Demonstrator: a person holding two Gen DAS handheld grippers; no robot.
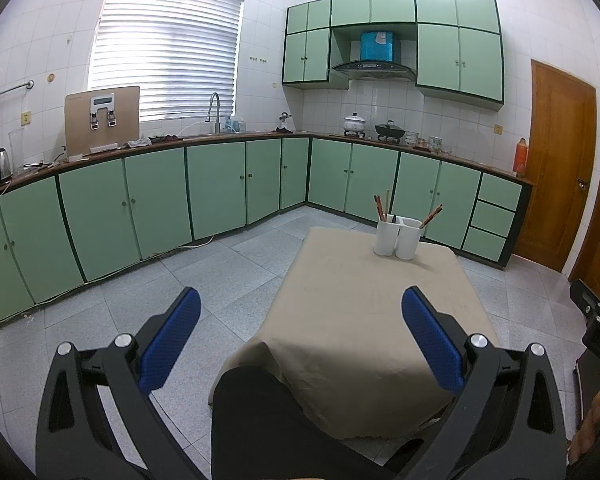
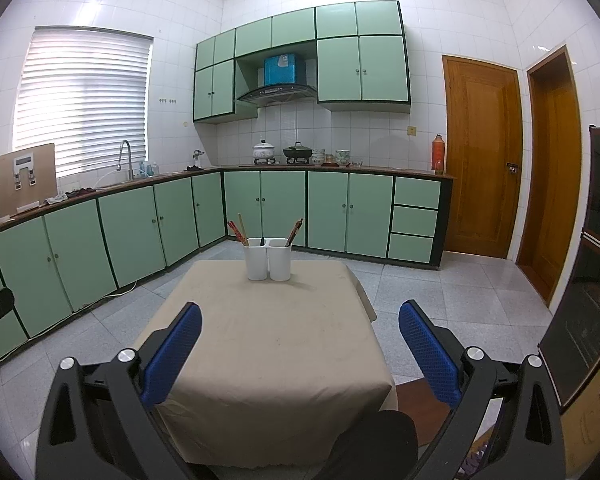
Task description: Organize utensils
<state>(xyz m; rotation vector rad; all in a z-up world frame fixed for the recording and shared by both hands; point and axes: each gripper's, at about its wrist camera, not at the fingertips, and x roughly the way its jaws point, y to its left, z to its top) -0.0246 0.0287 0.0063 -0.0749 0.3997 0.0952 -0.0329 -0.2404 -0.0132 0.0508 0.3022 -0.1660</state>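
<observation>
A white two-cup utensil holder [image 1: 398, 239] [image 2: 268, 258] stands at the far end of a small table under a beige cloth [image 1: 364, 312] [image 2: 268, 340]. Reddish chopsticks [image 1: 379, 208] [image 2: 238, 232] and a pale stick lean in its left cup. More brown chopsticks [image 1: 432, 215] [image 2: 295, 231] lean in the right cup. My left gripper [image 1: 300, 320] hangs open over the table's near left corner, well short of the holder, nothing between its blue pads. My right gripper [image 2: 300, 332] is also open and empty above the table's near edge.
A person's dark-clothed knee [image 1: 260, 412] [image 2: 376, 436] sits below the table's near edge. Green cabinets [image 1: 140, 208] [image 2: 140, 224] line the walls, with a sink, pots and a kettle on the counter. Wooden doors [image 2: 484, 152] stand right. Grey tiled floor [image 1: 180, 280] surrounds the table.
</observation>
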